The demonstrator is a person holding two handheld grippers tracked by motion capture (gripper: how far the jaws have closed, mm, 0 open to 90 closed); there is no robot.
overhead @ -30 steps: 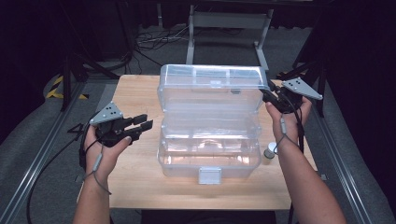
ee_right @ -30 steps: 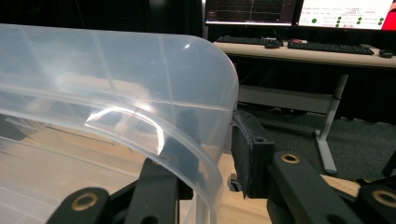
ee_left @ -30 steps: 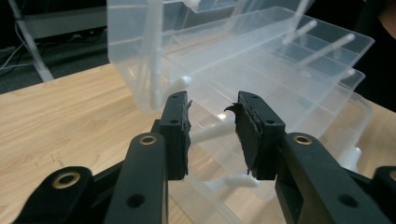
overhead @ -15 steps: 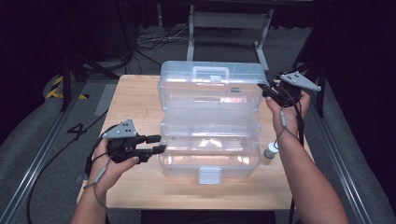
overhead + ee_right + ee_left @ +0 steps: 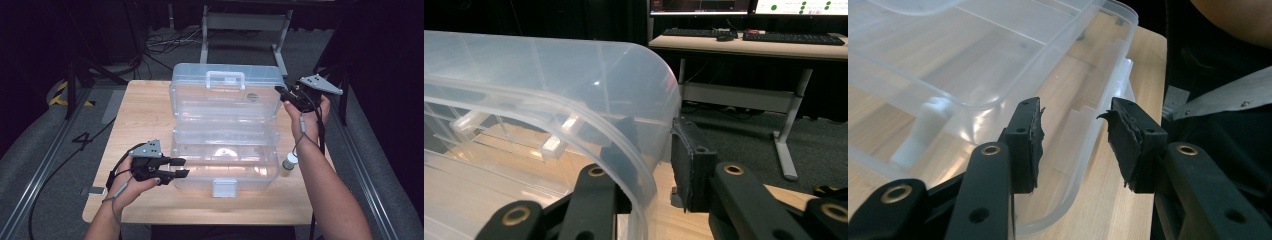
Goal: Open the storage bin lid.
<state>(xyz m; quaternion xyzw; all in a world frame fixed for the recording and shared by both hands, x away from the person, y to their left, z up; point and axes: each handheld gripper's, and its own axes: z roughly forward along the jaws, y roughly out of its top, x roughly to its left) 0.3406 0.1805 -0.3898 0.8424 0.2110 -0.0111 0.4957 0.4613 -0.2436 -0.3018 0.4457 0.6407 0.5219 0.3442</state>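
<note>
Clear plastic toolbox (image 5: 225, 150) stood open, right gripper (image 5: 283, 94) clamped on its raised lid (image 5: 574, 100); left gripper (image 5: 181, 167), jaws just widened and empty, likely needed to seize the base rim next

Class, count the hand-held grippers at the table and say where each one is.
2: left hand-held gripper at the box's front-left corner; right hand-held gripper on the lid's right edge.
</note>
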